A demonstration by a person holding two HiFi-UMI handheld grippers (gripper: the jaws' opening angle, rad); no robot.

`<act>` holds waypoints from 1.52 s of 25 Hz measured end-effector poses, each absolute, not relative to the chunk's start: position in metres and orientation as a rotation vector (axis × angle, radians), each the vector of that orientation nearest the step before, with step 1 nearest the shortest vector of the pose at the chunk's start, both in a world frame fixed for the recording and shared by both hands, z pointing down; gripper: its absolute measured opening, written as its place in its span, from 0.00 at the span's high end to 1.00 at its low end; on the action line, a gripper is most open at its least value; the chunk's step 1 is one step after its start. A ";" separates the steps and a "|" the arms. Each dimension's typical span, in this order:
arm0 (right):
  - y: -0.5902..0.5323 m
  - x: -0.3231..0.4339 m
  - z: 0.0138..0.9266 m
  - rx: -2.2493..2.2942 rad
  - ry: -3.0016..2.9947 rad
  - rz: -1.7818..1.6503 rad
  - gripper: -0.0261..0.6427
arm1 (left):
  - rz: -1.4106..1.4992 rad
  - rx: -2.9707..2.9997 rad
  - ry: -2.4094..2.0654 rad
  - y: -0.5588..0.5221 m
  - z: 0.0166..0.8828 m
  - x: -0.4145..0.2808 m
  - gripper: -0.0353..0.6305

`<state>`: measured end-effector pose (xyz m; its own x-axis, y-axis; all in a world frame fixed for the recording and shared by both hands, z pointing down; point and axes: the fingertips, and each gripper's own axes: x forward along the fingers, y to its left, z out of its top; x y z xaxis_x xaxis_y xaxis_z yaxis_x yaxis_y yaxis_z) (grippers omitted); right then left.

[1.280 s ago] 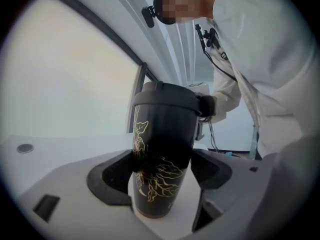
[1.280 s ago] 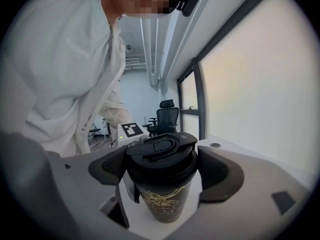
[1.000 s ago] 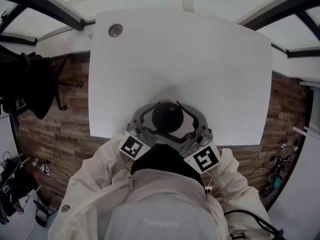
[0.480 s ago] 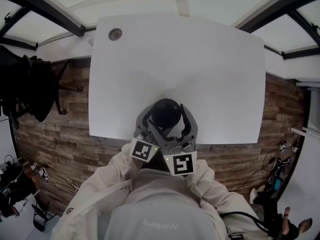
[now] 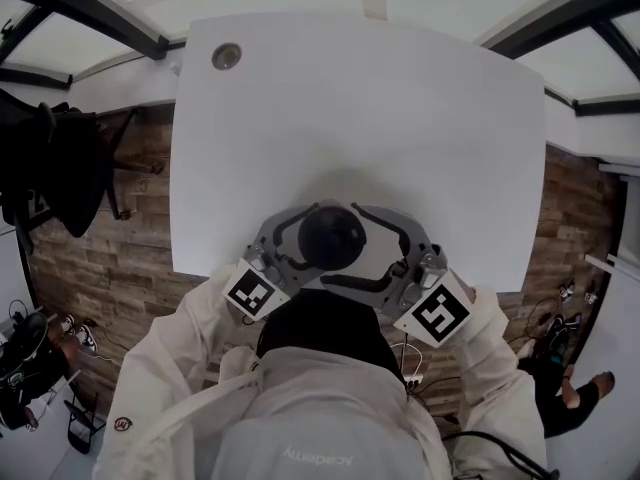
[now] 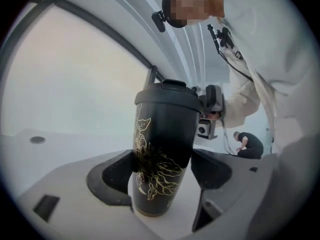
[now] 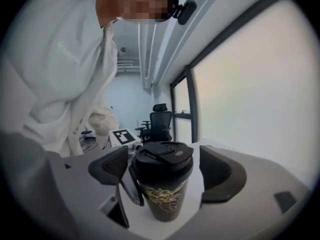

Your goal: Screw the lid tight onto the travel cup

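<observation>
The black travel cup (image 6: 162, 134) with a gold drawing stands near the front edge of the white table (image 5: 350, 98), seen from above as a round black lid (image 5: 333, 233). The lid (image 7: 162, 156) sits level on the cup's (image 7: 162, 199) rim with its flip tab down. My left gripper (image 6: 162, 171) comes in from the left, its pads closed on the cup's body low down. My right gripper (image 7: 162, 169) reaches in from the right at lid height. It is open, with a gap between each pad and the lid. In the head view, the left gripper (image 5: 310, 240) and right gripper (image 5: 352, 250) flank the cup.
A round metal grommet (image 5: 226, 56) sits in the table's far left corner. Dark clothing hangs on a stand (image 5: 60, 168) left of the table, over wood flooring. An office chair (image 7: 160, 116) stands behind me. Another person (image 6: 247, 144) crouches on the floor to the right.
My right gripper swung in close beside the left one around the lid, then swung back out to the right. The left gripper stayed on the cup.
</observation>
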<state>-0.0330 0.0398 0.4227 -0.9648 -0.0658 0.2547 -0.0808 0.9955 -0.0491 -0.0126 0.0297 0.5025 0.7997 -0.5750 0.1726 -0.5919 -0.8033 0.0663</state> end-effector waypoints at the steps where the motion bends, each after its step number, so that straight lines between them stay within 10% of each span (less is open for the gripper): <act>1: 0.038 -0.036 0.424 0.022 -2.870 0.058 0.32 | 0.242 2.893 -0.878 0.031 0.504 -0.013 0.40; 8: 0.041 -0.045 0.433 -0.123 -2.827 0.005 0.32 | 0.281 2.880 -0.728 0.031 0.510 -0.014 0.40; 27: 0.033 -0.034 0.420 1.214 -2.774 0.179 0.32 | 0.167 2.637 -1.415 0.027 0.504 -0.012 0.40; 38: 0.038 -0.028 0.427 0.507 -2.909 0.168 0.32 | 0.277 2.862 -1.054 0.030 0.508 -0.015 0.39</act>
